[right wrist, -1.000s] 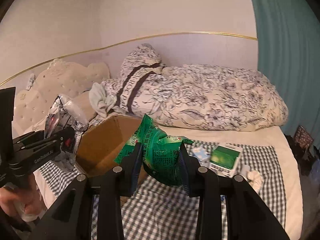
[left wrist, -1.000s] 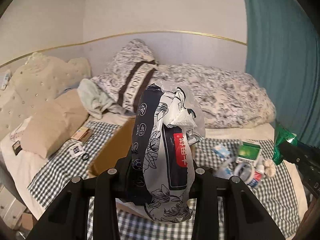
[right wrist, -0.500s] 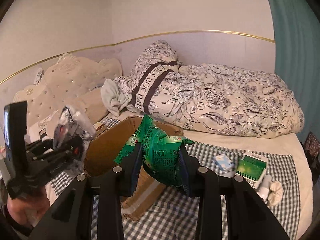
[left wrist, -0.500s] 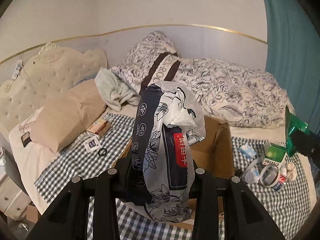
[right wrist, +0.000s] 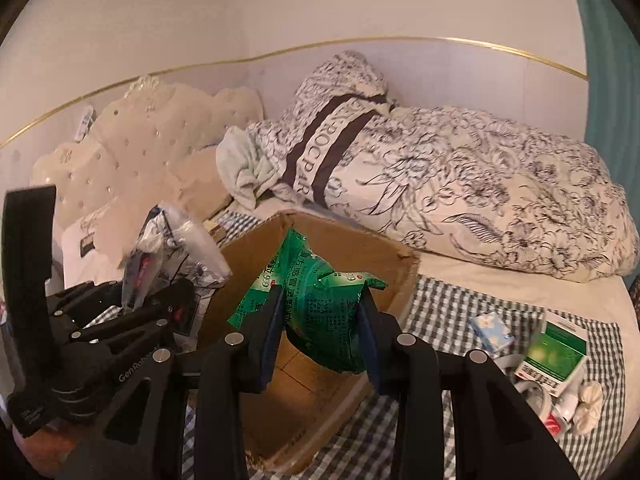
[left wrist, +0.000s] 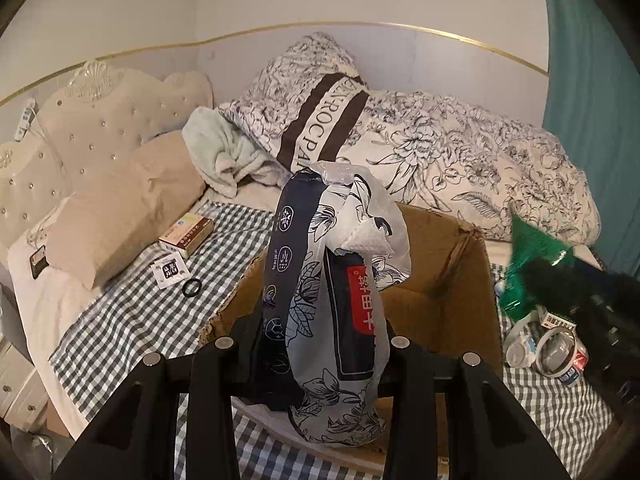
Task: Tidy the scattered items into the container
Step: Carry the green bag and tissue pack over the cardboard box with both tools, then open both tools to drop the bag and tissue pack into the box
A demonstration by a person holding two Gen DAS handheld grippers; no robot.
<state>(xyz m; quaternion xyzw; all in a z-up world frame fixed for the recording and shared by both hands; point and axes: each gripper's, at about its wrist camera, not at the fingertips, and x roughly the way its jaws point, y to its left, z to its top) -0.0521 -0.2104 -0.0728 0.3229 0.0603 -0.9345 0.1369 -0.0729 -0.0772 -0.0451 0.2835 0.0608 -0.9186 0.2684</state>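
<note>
Cardboard is the target, and both hands arrive loaded! The left gripper (left wrist: 316, 344) is clamped on a floral tissue pack (left wrist: 332, 300), held upright with the cardboard box (left wrist: 448, 280) open right behind it. The right gripper (right wrist: 320, 336) is squeezed on a crinkled green sachet pack (right wrist: 316, 312), which hangs in front of the box's mouth, its brown floor visible below. In the right wrist view the interior looks bare, though part of it is hidden, so the judgement is that little or nothing has gone in yet.

Plenty is left on the checked bedsheet (left wrist: 132, 320). At nine o'clock of the box lie a small carton (left wrist: 186, 234), a white sachet (left wrist: 170, 270) and a black ring (left wrist: 191, 288). At three o'clock sit a tape roll (left wrist: 558, 350), a green-and-white medicine box (right wrist: 554, 354), a blue tissue packet (right wrist: 492, 330) and a small white lump (right wrist: 588, 402) too blurred to name.

Two drops look imminent; after that, both side clusters need clearing.
</note>
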